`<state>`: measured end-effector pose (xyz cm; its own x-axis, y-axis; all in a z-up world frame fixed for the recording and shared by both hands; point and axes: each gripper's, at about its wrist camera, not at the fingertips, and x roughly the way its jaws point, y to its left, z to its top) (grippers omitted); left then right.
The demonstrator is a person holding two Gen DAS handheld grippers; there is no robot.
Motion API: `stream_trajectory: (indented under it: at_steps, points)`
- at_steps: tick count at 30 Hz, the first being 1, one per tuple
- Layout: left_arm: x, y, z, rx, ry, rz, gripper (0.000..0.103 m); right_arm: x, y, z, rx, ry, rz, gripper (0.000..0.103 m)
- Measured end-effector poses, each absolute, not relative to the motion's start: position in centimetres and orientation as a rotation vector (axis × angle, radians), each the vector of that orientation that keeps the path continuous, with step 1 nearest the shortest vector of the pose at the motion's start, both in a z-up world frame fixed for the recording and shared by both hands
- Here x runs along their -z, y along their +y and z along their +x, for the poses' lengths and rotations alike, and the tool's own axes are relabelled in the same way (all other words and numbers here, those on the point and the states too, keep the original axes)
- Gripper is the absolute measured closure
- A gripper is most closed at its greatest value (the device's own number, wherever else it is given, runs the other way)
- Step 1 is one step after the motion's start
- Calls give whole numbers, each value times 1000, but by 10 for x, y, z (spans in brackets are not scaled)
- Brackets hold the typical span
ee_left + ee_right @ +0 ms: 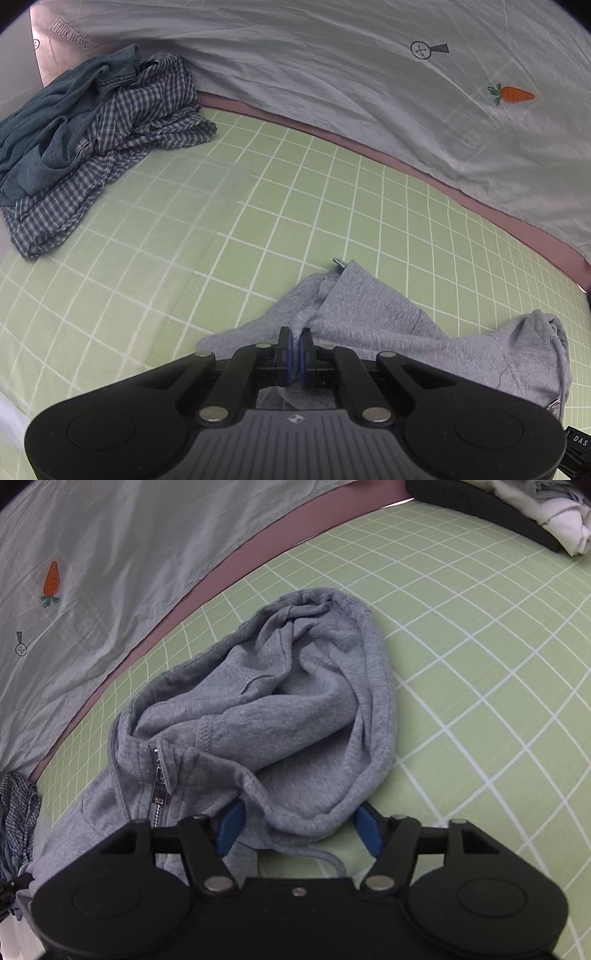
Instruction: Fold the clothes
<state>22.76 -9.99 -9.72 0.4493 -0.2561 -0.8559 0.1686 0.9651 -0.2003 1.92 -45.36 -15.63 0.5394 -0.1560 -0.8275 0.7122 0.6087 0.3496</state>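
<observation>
One grey zip hoodie (369,317) lies crumpled on the green grid-patterned sheet (258,206), and it is the only garment within reach of both tools. In the left wrist view it sits at about 5 o'clock, spreading from the centre bottom toward the right edge. The left gripper (295,350) has its two blue pads drawn almost together, with only a sliver between them and a ridge of the hoodie's grey cloth caught in that sliver. In the right wrist view the same hoodie (266,716) fills the centre, its hood bunched toward 12 o'clock and its metal zipper pull (159,786) at about 8 o'clock. The right gripper (299,827) stands wide open, its two blue pads well apart on either side of the hood's rim; they grip nothing, and the cloth lies slack between them. No container appears in either view. At 10 o'clock in the left view, one heap holds two more garments: a teal knit garment (48,125) lying over a blue checked shirt (122,140). A pale grey duvet (332,74) runs across 12 o'clock, printed with one orange carrot (513,95). At 1 o'clock in the right view, white folded cloth (557,520) rests on something dark.
</observation>
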Motion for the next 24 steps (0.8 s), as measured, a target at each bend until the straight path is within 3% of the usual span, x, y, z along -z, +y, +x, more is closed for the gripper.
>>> stream_trajectory:
  at_steps: [1, 3, 17, 24]
  points:
    - [100, -101, 223, 265, 1078, -78, 98, 156, -453, 20, 574, 843, 745, 80]
    - [102, -106, 208, 274, 1072, -35, 98, 151, -453, 15, 594, 818, 720, 87]
    - [120, -201, 78, 649, 1225, -12, 98, 111, -538, -114, 985, 711, 484, 90]
    - [82, -189, 125, 618, 1088, -67, 98, 60, -575, -134, 1015, 628, 269, 90]
